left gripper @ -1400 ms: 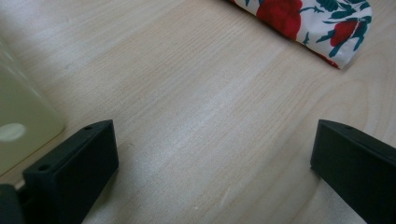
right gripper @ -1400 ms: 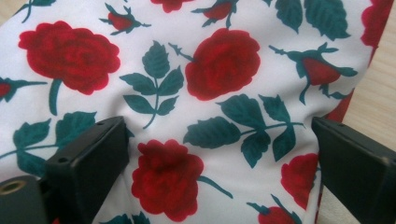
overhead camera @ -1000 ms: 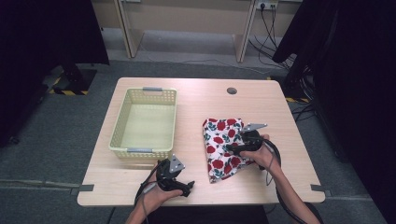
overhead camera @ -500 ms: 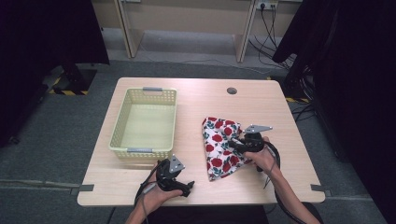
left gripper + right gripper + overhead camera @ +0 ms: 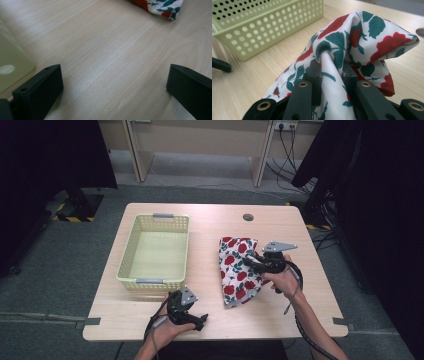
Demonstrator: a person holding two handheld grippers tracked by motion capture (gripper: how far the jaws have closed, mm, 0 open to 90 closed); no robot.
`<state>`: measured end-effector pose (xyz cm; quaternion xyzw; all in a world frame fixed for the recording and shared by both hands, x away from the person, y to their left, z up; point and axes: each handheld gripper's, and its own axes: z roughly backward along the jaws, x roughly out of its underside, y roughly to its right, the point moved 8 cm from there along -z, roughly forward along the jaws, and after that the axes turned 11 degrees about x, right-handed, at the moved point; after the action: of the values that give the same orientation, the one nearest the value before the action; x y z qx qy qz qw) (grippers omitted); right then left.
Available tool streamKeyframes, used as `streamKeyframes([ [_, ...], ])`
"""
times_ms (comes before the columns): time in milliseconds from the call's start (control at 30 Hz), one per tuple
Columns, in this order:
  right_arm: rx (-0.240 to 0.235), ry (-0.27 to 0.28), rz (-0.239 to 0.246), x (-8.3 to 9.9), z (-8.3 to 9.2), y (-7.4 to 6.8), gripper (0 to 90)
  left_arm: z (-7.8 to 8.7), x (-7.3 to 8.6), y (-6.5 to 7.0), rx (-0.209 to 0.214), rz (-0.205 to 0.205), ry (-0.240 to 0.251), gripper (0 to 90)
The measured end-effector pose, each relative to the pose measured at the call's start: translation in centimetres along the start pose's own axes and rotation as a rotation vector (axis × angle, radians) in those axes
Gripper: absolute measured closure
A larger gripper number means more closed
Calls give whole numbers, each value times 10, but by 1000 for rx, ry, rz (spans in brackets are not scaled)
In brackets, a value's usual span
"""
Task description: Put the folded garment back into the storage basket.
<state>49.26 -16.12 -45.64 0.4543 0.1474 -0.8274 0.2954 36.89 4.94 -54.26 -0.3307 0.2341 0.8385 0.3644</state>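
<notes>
A white cloth with red roses and green leaves (image 5: 239, 272) lies on the right half of the wooden table (image 5: 210, 227). My right gripper (image 5: 251, 262) reaches into it from the right. Its jaws have just been closing and are now shut on a raised fold of the cloth (image 5: 362, 37), which bunches up between the right gripper's (image 5: 331, 72) pads. My left gripper (image 5: 201, 320) rests near the table's front edge. In its own view the left gripper (image 5: 113, 85) stands open over bare wood, with a corner of the cloth (image 5: 160, 6) farther off.
A pale yellow-green perforated basket (image 5: 126, 256) stands on the left half of the table, with nothing in it. It appears as a holed wall (image 5: 262, 27) in the right gripper view. A round cable hole (image 5: 248, 217) sits near the back edge.
The right gripper has closed on the cloth and risen a little, pulling a fold up off the table. The left gripper has stayed where it was.
</notes>
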Motion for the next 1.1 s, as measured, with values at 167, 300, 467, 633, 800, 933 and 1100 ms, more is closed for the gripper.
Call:
streamKeyframes([
  [167,4,22,25,-19,4,-2,755,0,0,0,0,0,0,0],
  [300,3,31,38,-32,4,-4,755,0,0,0,0,0,0,0],
  [467,-8,44,58,-50,3,-11,756,0,0,0,0,0,0,0],
  [633,-31,57,70,-72,-2,-23,756,0,0,0,-1,0,2,0],
  [800,-61,70,85,-95,-6,-38,755,0,0,0,-1,0,0,0],
  [933,-81,65,101,-111,-12,-52,756,0,0,0,-1,1,0,0],
  [1100,-96,57,124,-129,-22,-68,756,0,0,0,-1,1,0,0],
])
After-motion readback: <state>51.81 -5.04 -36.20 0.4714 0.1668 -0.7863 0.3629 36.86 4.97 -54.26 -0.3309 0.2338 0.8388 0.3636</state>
